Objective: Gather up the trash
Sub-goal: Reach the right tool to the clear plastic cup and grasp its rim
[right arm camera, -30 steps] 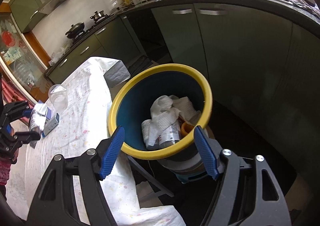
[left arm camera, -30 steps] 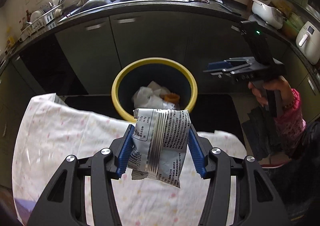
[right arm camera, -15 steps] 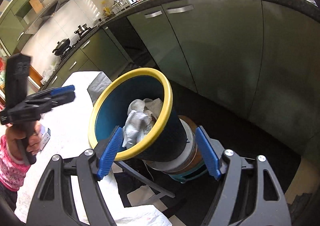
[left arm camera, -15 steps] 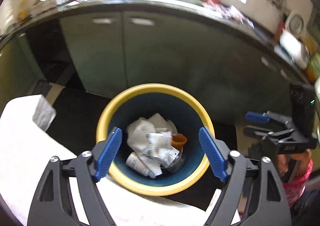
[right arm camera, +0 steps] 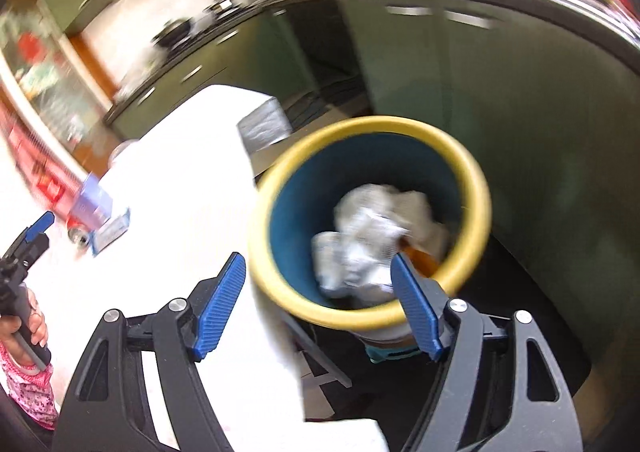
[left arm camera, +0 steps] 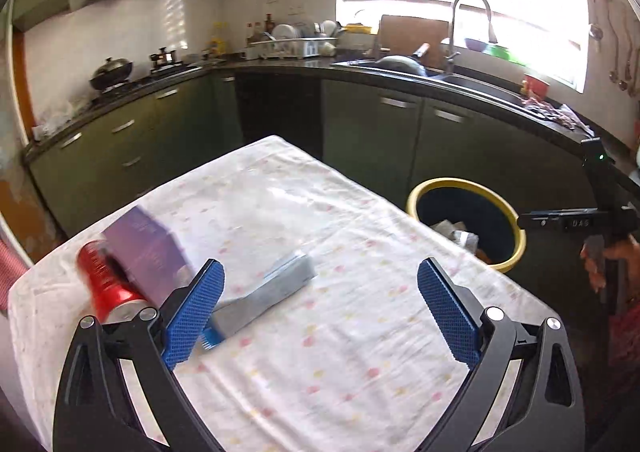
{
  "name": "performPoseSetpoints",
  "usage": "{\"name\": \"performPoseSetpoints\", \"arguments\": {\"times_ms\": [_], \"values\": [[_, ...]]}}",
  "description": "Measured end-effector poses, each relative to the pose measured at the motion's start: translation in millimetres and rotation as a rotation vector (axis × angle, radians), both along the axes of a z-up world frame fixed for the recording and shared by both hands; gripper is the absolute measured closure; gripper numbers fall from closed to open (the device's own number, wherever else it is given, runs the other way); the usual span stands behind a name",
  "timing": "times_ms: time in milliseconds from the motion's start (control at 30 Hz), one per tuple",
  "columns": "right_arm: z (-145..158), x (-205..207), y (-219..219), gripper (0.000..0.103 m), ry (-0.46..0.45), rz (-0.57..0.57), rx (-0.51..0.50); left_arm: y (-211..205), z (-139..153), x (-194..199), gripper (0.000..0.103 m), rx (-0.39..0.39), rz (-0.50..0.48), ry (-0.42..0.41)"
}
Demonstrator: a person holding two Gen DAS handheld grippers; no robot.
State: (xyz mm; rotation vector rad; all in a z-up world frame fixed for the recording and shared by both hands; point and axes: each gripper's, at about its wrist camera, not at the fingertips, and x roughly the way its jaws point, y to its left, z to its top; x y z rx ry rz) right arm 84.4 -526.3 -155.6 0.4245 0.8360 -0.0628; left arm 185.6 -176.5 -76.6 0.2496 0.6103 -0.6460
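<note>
Left gripper (left arm camera: 320, 304), jaws just widened and empty, hangs over the tablecloth (left arm camera: 340, 352); a red can (left arm camera: 106, 284) lies lower left; right gripper (right arm camera: 318, 306), apart and empty, faces the yellow-rimmed trash bin (right arm camera: 476, 180) at frame centre

Yellow-rimmed blue bin (left arm camera: 466, 188), red can (left arm camera: 105, 281), pastel-dotted white tablecloth (left arm camera: 340, 332).

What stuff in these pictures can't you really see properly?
- Purple box and red can, left wrist view: motion blur smears any print.
- Silver packet, left wrist view: blurred, its near end hidden behind a blue pad.
- Trash inside the bin, right wrist view: blurred; single pieces can't be told apart.
</note>
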Motion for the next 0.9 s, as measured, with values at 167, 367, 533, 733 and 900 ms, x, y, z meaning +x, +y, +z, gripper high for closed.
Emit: {"name": "performPoseSetpoints", "arguments": {"times_ms": [167, 367, 533, 733, 900], "values": [[26.5, 53.1, 63.8, 0.032, -0.034, 0.185, -0.034, 70.9, -16.0, 6.4, 0.006, 0.044, 0.132, -0.065], [42.3, 130.0, 148.5, 0.032, -0.043, 0.439, -0.046, 131.6, -36.4, 15.0, 0.005, 0.035, 0.223, -0.062], [37.2, 183.2, 182.2, 0.025, -0.041, 0.519, -0.064, 147.0, -33.9, 15.2, 0.005, -0.045, 0.224, -0.058], [19.9, 214.1, 192.8, 0.025, -0.004, 0.549, -0.072, 152.0, -35.7, 16.6, 0.005, -0.081, 0.234, -0.031], [6.4, 231.0, 203.5, 0.025, 0.030, 0.569, -0.086, 151.8, -38.9, 17.6, 0.005, -0.090, 0.231, -0.008]]}}
